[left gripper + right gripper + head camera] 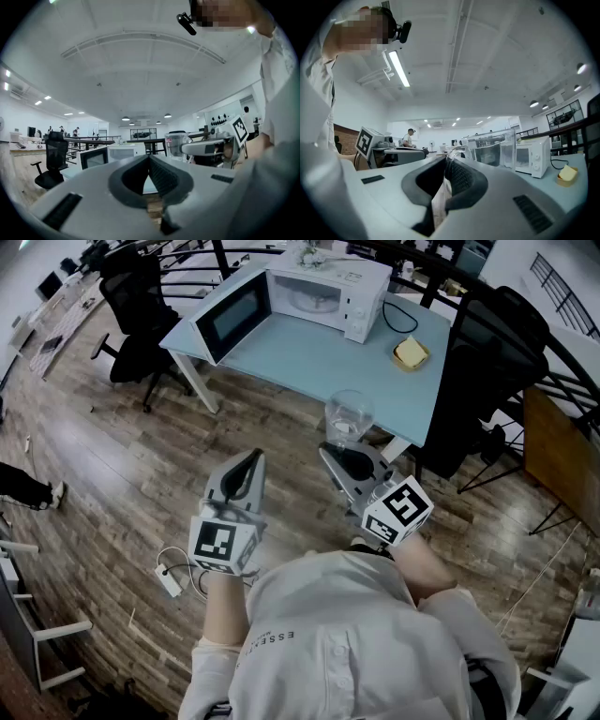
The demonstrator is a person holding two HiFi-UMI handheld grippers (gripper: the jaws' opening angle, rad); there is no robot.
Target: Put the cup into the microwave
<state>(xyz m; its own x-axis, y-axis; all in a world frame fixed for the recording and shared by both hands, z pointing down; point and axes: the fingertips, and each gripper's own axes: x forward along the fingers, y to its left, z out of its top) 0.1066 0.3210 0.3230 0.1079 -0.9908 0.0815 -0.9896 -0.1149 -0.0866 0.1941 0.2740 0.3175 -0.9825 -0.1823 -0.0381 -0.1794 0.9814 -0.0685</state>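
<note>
A clear glass cup [349, 416] hangs in the air just short of the light blue table's [319, 362] near edge. My right gripper [330, 452] is shut on its wall. In the right gripper view the cup [493, 149] rises just beyond the gripper [447, 169], pinched between the pads. The white microwave [330, 292] stands at the table's far side with its door [234, 315] swung open to the left. To the left of the cup, my left gripper [255, 457] is shut with nothing in it; its jaws [149, 160] meet at the tip.
A yellow sponge in a small dish [411, 352] lies right of the microwave, with a black cable beside it. One black office chair [141, 320] stands left of the table, another [487, 362] at its right. A white power strip [169, 579] lies on the wooden floor.
</note>
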